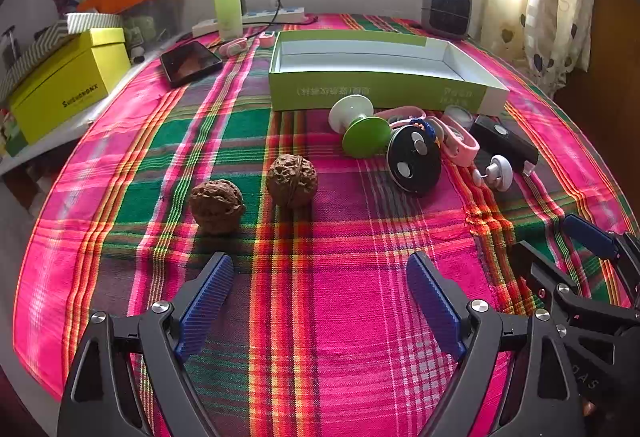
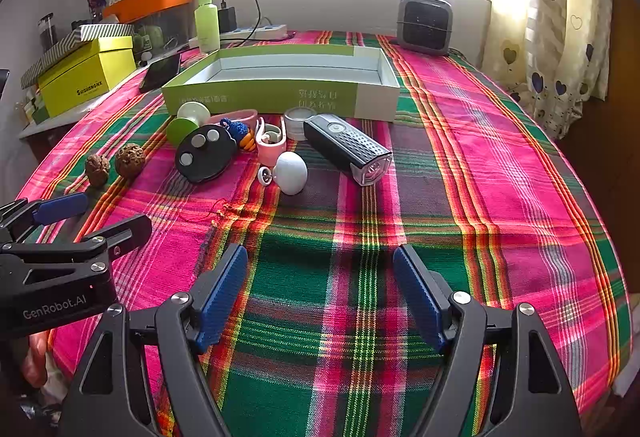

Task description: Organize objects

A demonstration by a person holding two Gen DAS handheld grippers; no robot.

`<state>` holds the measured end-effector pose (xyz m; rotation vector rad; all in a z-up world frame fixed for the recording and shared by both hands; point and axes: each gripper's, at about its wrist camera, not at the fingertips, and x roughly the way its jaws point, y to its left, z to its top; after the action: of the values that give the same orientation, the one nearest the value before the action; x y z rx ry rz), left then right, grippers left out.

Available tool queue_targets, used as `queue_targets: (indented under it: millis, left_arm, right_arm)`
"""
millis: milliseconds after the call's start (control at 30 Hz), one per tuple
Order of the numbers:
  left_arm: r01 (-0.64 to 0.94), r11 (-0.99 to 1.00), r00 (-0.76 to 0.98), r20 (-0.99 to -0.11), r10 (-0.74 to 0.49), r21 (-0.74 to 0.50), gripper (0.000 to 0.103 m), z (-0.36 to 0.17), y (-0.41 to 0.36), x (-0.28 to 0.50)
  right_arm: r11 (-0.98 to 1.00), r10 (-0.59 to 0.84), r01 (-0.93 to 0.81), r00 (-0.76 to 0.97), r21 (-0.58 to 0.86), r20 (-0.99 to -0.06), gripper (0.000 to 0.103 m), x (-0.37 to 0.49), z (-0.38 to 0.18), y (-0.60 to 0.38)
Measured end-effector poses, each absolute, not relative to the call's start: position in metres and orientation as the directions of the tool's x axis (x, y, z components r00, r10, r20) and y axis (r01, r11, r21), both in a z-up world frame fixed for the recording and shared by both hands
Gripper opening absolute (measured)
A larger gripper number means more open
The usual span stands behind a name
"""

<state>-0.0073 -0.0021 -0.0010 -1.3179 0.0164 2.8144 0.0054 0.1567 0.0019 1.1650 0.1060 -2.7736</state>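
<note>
The left gripper [image 1: 320,277] is held low over the plaid cloth [image 1: 360,317] with its jaws spread wide and nothing between them; the same is seen of the right gripper [image 2: 320,269], which is released and empty over a green band of the cloth. Two walnuts [image 1: 292,181] are found just ahead of the left gripper, slightly to its left, standing near each other but apart. Farther ahead and to the right of that gripper a cluster of small items is gathered: a green-and-white spool [image 1: 358,125], a black disc [image 1: 414,159] with silver studs, a pink band [image 1: 460,143], a white knob [image 1: 498,167] and a black flashlight [image 1: 504,141]. From the right gripper the same cluster is seen ahead and to the left, the flashlight [image 2: 348,147] lying nearest its centre line with the lens end turned toward the gripper, the knob [image 2: 290,173] just left of it, the disc [image 2: 206,153] farther left. Beyond the cluster an open green box [image 1: 380,93] is set, empty, its near wall close behind the spool. A phone [image 1: 190,63] lies far ahead and left of the left gripper, and a small heater [image 2: 424,23] stands at the far end of the table, ahead and slightly right of the right gripper.
</note>
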Motion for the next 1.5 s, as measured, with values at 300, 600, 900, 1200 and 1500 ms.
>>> queue_targets:
  millis: [300,600,900,1200,1500]
  left_arm:
    - [-0.036,-0.999,-0.639,-0.769,0.026,-0.004,0.088,-0.001,-0.003,-0.009]
    - [-0.043,-0.998,-0.642,-0.765,0.055,-0.035,0.079,0.003,-0.008,-0.007]
    - [-0.003,-0.996,-0.675,-0.735,0.064,-0.084,0.079,0.016,-0.036,-0.006]
    - [0.052,-0.992,-0.657,-0.752,0.052,-0.114,0.079,0.011,-0.060,-0.017]
    - [0.090,-0.990,-0.645,-0.764,0.025,-0.108,0.077,0.007,-0.067,-0.031]
  right_arm:
    - [-0.989,-0.094,0.150,-0.689,-0.014,-0.718,0.076,0.004,0.002,0.156]
    - [-0.983,-0.149,0.181,-0.666,0.035,-0.731,0.076,-0.001,0.006,0.165]
    - [-0.983,-0.120,0.184,-0.716,-0.020,-0.687,0.075,-0.025,0.025,0.178]
    - [-0.982,-0.138,0.190,-0.702,0.002,-0.699,0.067,-0.053,0.028,0.190]
    - [-0.971,-0.175,0.238,-0.663,0.017,-0.728,0.056,-0.070,0.021,0.191]
